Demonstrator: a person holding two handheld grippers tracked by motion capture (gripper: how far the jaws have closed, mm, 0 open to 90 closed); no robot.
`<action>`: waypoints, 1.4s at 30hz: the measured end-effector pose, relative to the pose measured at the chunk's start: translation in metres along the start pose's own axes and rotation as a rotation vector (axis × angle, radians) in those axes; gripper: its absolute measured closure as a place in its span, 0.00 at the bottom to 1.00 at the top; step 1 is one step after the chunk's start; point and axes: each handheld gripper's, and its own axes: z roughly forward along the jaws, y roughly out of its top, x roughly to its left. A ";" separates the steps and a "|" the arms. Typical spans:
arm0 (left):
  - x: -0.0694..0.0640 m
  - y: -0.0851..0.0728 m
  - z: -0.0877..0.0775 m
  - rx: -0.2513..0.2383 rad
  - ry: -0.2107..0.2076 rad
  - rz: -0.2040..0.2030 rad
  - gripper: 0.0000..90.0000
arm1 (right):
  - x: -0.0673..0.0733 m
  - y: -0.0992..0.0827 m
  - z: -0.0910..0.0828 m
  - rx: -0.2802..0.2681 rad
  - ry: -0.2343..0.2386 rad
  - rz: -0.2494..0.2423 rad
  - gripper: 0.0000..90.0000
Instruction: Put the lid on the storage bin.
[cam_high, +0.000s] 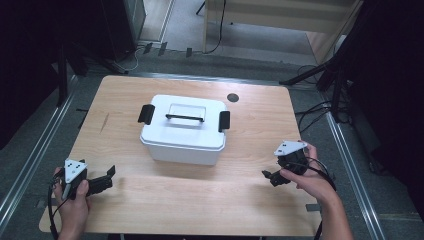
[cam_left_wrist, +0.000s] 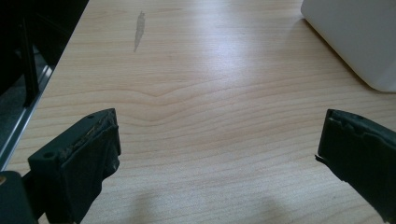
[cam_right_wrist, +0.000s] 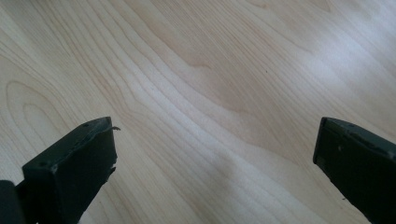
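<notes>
Both grippers' fingers apart, nothing btwn: left gripper (cam_high: 107, 176), right gripper (cam_high: 270, 176). Lidded white box (cam_high: 183, 129) on counter (cam_high: 200, 200), ahead, btwn them.

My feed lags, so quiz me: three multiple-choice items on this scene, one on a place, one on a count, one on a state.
1. Where is the box?
A. mid-table, between the grippers
B. on the floor
C. in the left gripper

2. How many black latches does it show?
A. none
B. two
C. four

3. The left gripper is:
A. shut on the handle
B. open
C. shut on a latch

A: the box sits on the table, apart from both grippers.
B: one latch on each end of the lid.
B: its jaws stand wide apart over bare wood.
</notes>
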 end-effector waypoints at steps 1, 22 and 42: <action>0.000 0.000 0.000 0.000 0.000 0.000 0.00 | 0.000 -0.003 0.000 -0.005 -0.005 0.013 0.00; 0.000 0.000 -0.001 0.000 0.003 0.002 0.00 | 0.008 -0.059 -0.007 -0.107 -0.035 0.177 0.00; -0.002 -0.001 -0.001 -0.002 0.009 0.010 0.00 | 0.022 -0.105 -0.012 -0.231 -0.065 0.318 0.00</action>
